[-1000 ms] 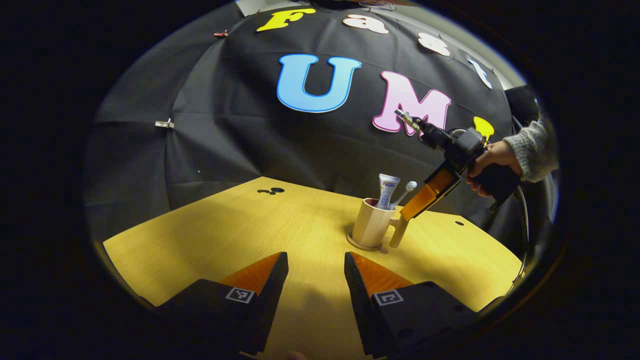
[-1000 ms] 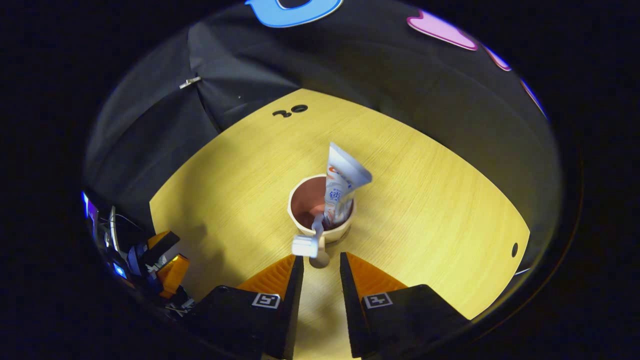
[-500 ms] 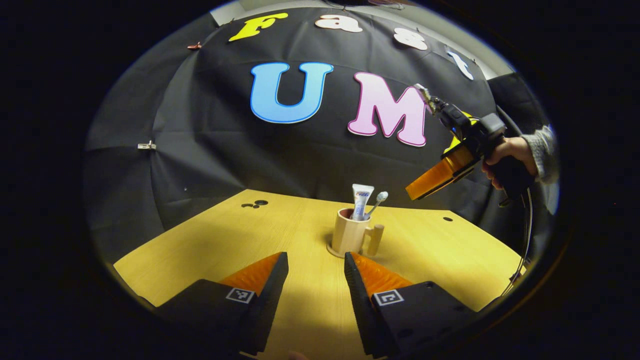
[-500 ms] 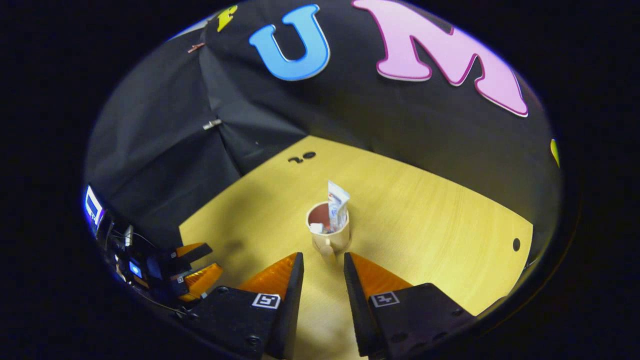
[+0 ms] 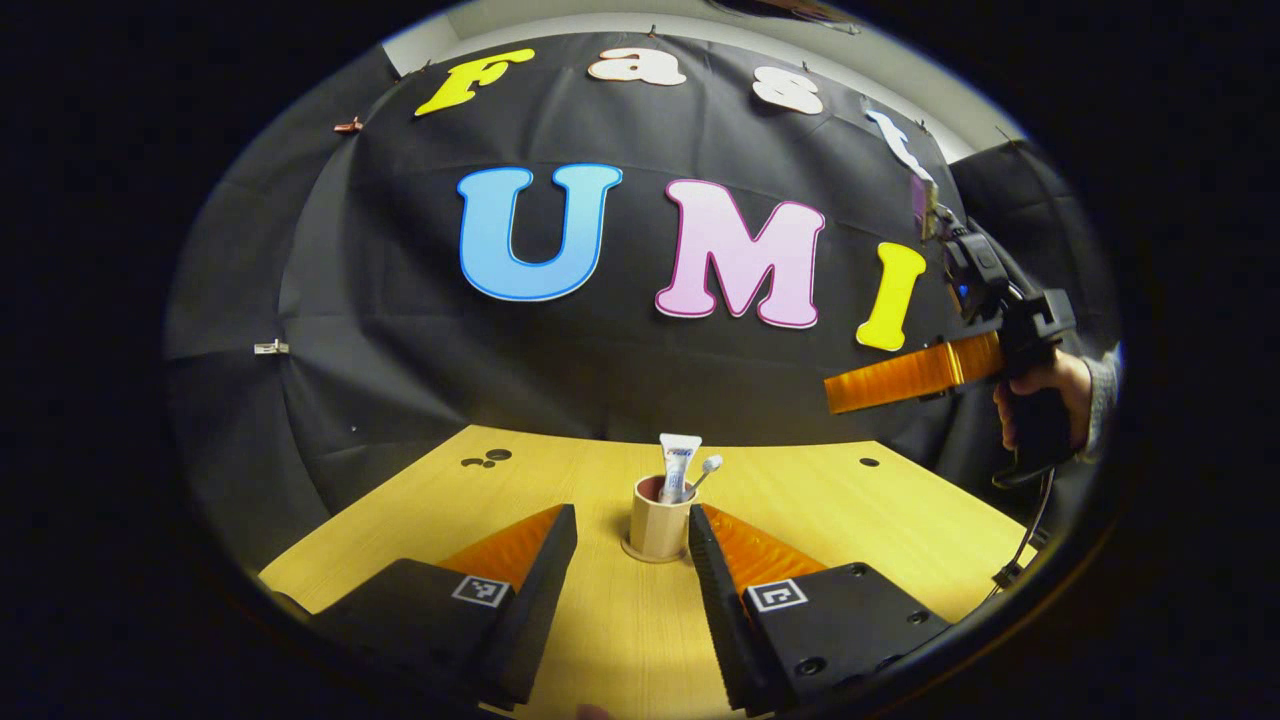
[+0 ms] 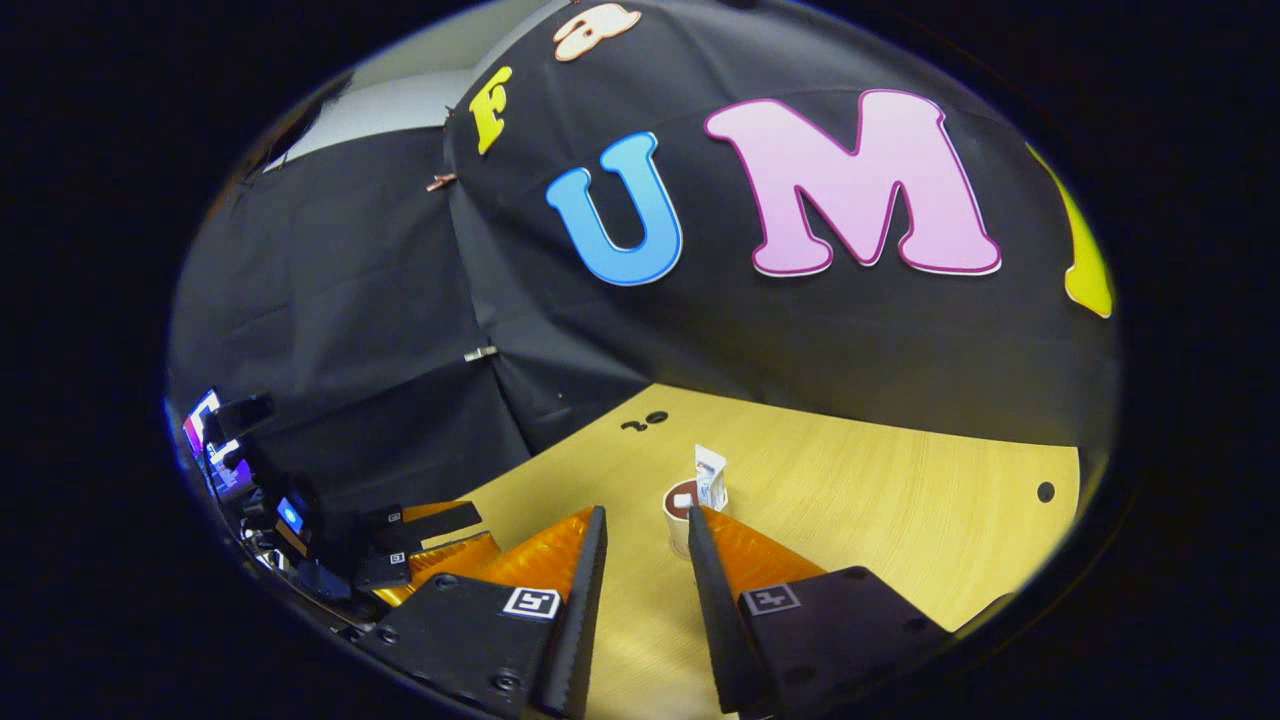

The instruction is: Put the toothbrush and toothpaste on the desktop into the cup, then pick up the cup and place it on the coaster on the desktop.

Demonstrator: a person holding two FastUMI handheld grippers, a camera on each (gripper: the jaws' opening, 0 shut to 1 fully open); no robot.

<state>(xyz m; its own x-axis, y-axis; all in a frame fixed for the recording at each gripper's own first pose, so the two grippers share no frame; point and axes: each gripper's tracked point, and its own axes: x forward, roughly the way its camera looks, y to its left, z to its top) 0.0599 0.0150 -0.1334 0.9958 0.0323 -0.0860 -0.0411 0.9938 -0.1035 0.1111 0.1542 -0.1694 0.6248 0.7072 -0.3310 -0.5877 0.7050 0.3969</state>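
A beige cup (image 5: 657, 522) stands upright on a round coaster (image 5: 650, 553) in the middle of the wooden table (image 5: 420, 520). A white toothpaste tube (image 5: 679, 462) and a toothbrush (image 5: 707, 467) stick up out of it. My left gripper (image 5: 630, 512) is open, low over the table's near side and short of the cup. My right gripper (image 5: 835, 395) hangs in the air high to the right, held by a hand (image 5: 1040, 385). From the right gripper view, my right gripper (image 6: 645, 515) is open and empty, with the cup (image 6: 680, 505) and toothpaste (image 6: 711, 475) far beyond its tips. My left gripper (image 6: 430, 525) lies at the lower left.
The table has small dark holes at its far left (image 5: 487, 460) and far right (image 5: 865, 462). Black cloth closes the booth behind and to the left. Lit screens and cables (image 6: 215, 440) sit beyond the table's left edge.
Both grippers have drawn back from the cup. The right one rose from beside the handle to high on the right. The cup stayed on the coaster with both items in it.
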